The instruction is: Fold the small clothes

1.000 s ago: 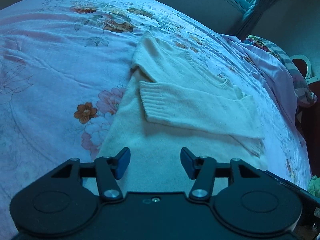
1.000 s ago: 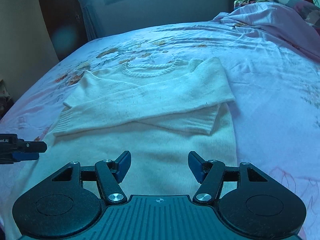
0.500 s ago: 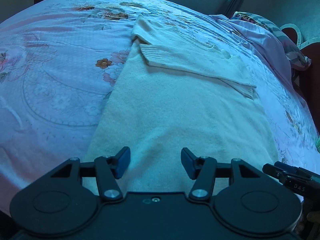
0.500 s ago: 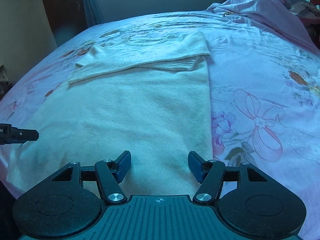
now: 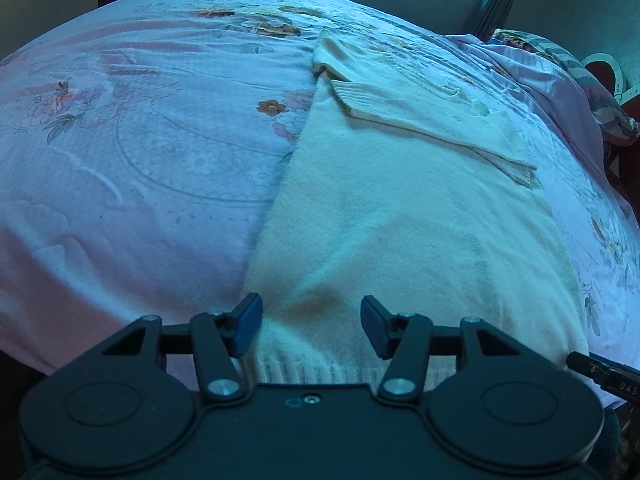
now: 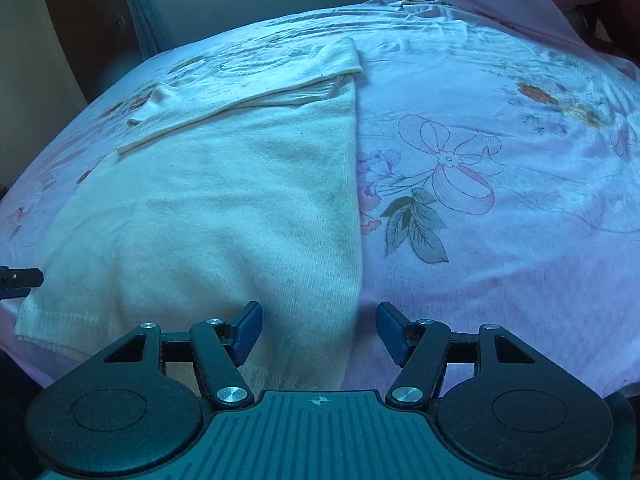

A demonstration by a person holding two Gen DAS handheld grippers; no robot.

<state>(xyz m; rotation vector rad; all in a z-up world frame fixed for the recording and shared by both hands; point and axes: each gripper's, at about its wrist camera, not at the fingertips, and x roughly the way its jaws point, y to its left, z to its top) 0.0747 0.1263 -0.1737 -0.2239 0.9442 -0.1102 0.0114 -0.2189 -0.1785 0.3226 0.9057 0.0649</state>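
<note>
While a cream sweater (image 5: 400,232) is lying sleeves-folded on the floral bedsheet (image 6: 500,200), both grippers are hovering at its hem.
Left gripper (image 5: 311,326) and right gripper (image 6: 319,332) are standing apart, gripping nothing.

Open floral bedsheet (image 6: 500,240) either side of the flat sweater (image 5: 400,220); rumpled bedding (image 5: 560,92) heaped at the far corner

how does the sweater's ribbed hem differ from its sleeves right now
The ribbed hem lies flat and unfolded at the near edge of the bed, just under the open left gripper; the sleeves are folded across the chest at the far end, one over the other. The hem runs straight across; the sleeves lie slanted. Both are the same cream knit of the sweater.
</note>
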